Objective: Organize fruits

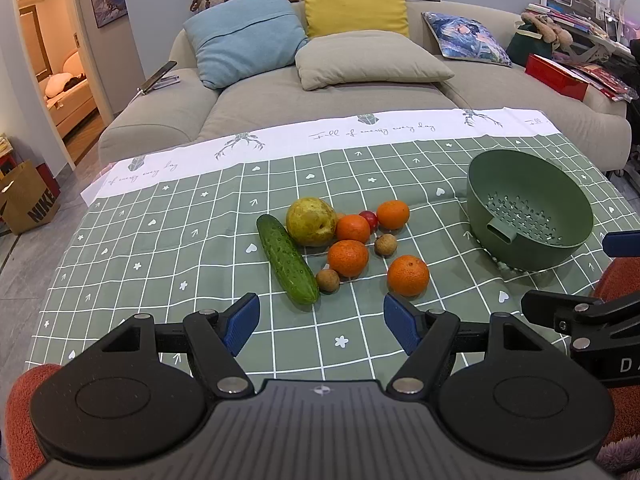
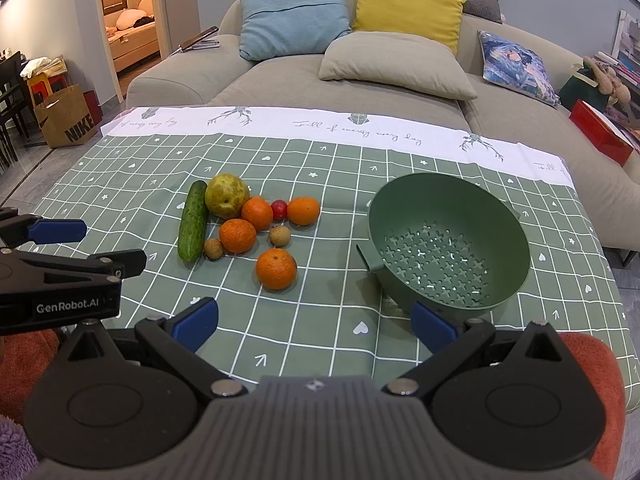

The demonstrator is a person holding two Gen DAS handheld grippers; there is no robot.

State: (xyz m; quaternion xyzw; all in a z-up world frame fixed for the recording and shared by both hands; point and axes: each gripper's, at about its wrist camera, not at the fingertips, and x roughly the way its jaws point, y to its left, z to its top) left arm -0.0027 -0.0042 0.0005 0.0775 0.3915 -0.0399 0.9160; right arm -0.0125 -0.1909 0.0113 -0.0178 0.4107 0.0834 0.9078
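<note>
Between the spread jaws of the left gripper [image 1: 321,322] nothing is held; only the checked green tablecloth [image 1: 160,248] on the counter is seen below them. The jaws of the right gripper [image 2: 314,322] are likewise spread wide and hold nothing. Just ahead of the left gripper a cucumber [image 1: 287,259] is laid, with a pear [image 1: 311,221] touching its far end. Four oranges, the nearest [image 1: 408,275] set slightly apart, are clustered beside it with two small brown fruits [image 1: 385,244] and a red one [image 1: 369,219]. To the right, well apart from the fruit, a green colander [image 2: 450,242] is tilted toward the grippers. A beige sofa [image 1: 320,96] with cushions is seen behind the counter.
</note>
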